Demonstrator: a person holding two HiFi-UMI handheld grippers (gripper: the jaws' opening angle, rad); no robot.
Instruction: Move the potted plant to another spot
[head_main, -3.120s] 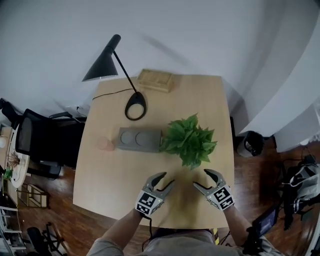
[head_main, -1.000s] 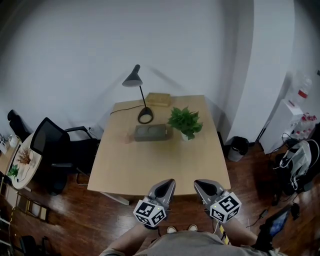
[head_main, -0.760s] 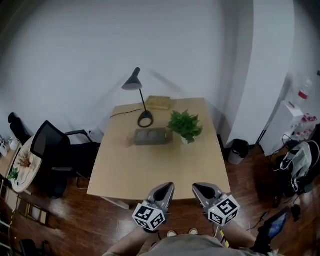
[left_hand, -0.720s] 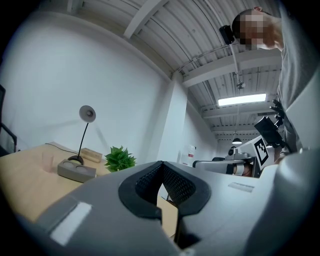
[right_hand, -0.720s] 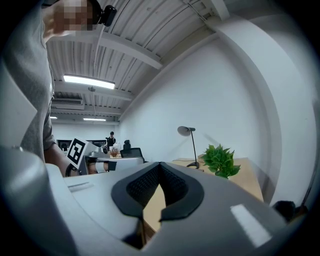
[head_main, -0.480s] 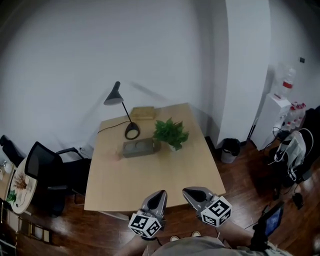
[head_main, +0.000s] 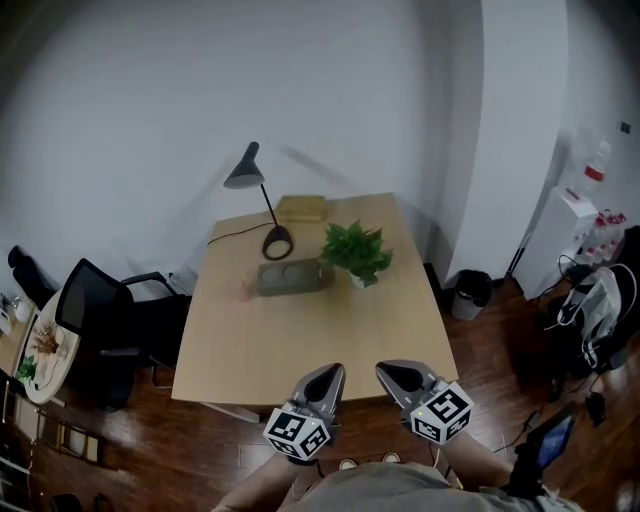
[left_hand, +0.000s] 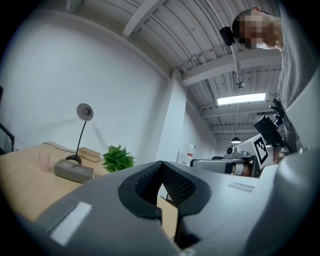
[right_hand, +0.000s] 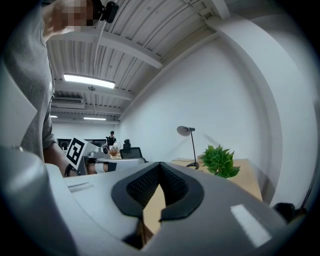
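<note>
The potted plant (head_main: 355, 251) stands on the far right part of the wooden table (head_main: 300, 340), just right of a grey block (head_main: 292, 277); it also shows small in the left gripper view as the plant (left_hand: 118, 158) and in the right gripper view as the plant (right_hand: 220, 161). My left gripper (head_main: 329, 376) and right gripper (head_main: 392, 374) hang side by side off the table's near edge, far from the plant. Both are shut with nothing between their tips, as the left gripper (left_hand: 162, 164) and the right gripper (right_hand: 159, 164) show close up.
A black desk lamp (head_main: 255, 195) and a flat wooden box (head_main: 301, 208) stand behind the grey block. A black office chair (head_main: 95, 320) is left of the table, a bin (head_main: 468, 292) to the right. Bags and gear (head_main: 598, 320) lie on the floor at far right.
The head view has pulled far back from the table since three seconds ago. Over the last second the view swayed left and back; the grippers stay shut, level and side by side.
</note>
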